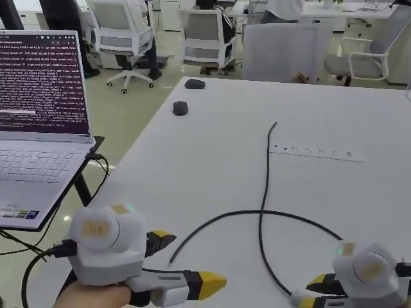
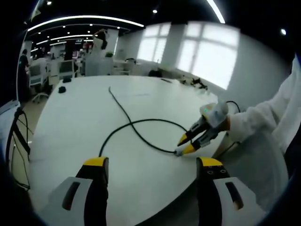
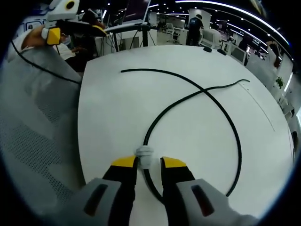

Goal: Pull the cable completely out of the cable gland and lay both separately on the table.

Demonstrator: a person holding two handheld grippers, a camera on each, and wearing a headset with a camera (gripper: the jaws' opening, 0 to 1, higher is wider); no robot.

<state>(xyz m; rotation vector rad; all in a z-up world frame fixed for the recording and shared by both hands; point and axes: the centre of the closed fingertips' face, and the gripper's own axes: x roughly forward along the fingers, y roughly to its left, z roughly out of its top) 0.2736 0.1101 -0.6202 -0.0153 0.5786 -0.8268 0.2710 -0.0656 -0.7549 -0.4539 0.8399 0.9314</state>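
A long black cable (image 1: 263, 186) lies in a crossed loop on the white table (image 1: 212, 160). One free end (image 1: 172, 261) rests near the front edge. A white cable gland (image 3: 144, 154) sits on the cable's other end, and my right gripper (image 3: 144, 164) is shut on it at table level. The cable runs back between the jaws. In the head view the gland (image 1: 298, 296) shows at the right gripper (image 1: 313, 292) tips. My left gripper (image 2: 153, 162) is wide open and empty, held low at the near left (image 1: 187, 260). The cable's free end (image 2: 100, 153) lies just ahead of it.
An open laptop (image 1: 38, 128) stands on a stand left of the table. A white power strip (image 1: 318, 153) lies mid-table, with two dark mice (image 1: 180, 108) (image 1: 194, 83) farther back. Office chairs (image 1: 205, 35) stand beyond the far edge.
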